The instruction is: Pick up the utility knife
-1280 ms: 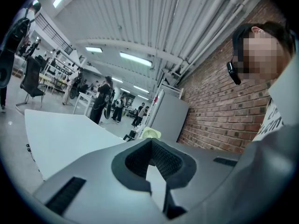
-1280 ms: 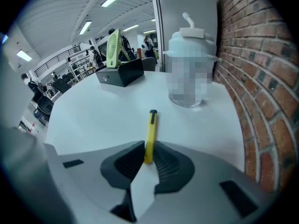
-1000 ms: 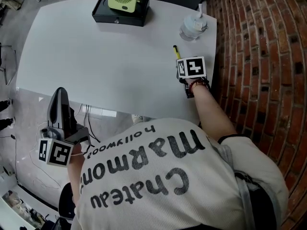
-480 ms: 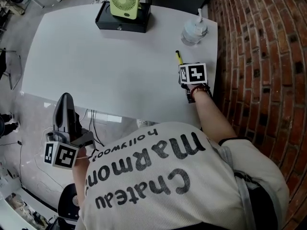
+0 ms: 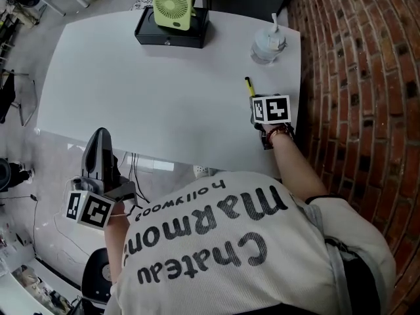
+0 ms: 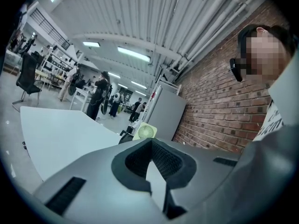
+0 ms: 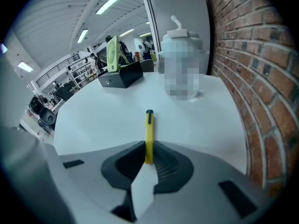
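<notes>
Two right gripper (image 7: 148, 149) jaws pinch yellow utility knife's (image 7: 149, 127) near end.

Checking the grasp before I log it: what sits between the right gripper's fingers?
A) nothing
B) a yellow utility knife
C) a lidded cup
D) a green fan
B: the right gripper view shows the right gripper shut on the yellow utility knife, whose far end sticks out ahead.

Slim yellow utility knife (image 7: 149, 125), black-tipped, near end between right gripper's (image 7: 148, 148) jaws
</notes>
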Motion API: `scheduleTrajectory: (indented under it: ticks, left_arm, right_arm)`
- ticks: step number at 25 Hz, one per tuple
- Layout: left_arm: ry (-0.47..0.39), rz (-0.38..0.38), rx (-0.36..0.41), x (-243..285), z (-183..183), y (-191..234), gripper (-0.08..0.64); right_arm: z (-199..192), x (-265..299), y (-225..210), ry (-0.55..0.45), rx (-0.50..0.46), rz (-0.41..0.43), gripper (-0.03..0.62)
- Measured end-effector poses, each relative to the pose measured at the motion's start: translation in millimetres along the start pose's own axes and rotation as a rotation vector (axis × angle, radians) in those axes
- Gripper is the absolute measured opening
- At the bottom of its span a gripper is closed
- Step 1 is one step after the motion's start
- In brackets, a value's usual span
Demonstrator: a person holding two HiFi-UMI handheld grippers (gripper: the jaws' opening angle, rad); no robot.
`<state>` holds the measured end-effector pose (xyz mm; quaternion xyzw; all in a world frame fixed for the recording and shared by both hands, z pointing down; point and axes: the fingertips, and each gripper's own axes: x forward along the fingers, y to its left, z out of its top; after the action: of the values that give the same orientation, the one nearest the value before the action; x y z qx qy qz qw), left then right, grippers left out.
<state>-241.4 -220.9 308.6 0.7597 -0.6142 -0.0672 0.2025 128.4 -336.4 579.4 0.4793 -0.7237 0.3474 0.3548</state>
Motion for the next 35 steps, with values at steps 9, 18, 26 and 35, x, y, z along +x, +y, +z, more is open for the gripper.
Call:
scheduleTrajectory:
  ticks: [9,18,26,35]
  left_arm:
    - [0.043,-0.076,0.014,24.8,-17.9,-30.3,0.002]
    - [0.071,-0.193,0.019,51.8,-47.8,-70.9,0.001]
    - [0.044,-0.183,0.037,51.1,-47.2,-73.9,0.002]
    - [-0.015,-0.189,0.065,41.6,-31.7,-75.8,0.002]
  right_arm:
    - [-18.1,-12.5,0.6,-0.019,0.014,0.039,0.055]
    - [-22.6,-23.2,9.2,-0.055,-0.016,0.088,0.055]
    - [-16.4,-33.1,12.6,-0.101,0.045,0.125,0.055]
    - [0.2,-51.6,22.6,-0.172,0.11,0.154,0.055]
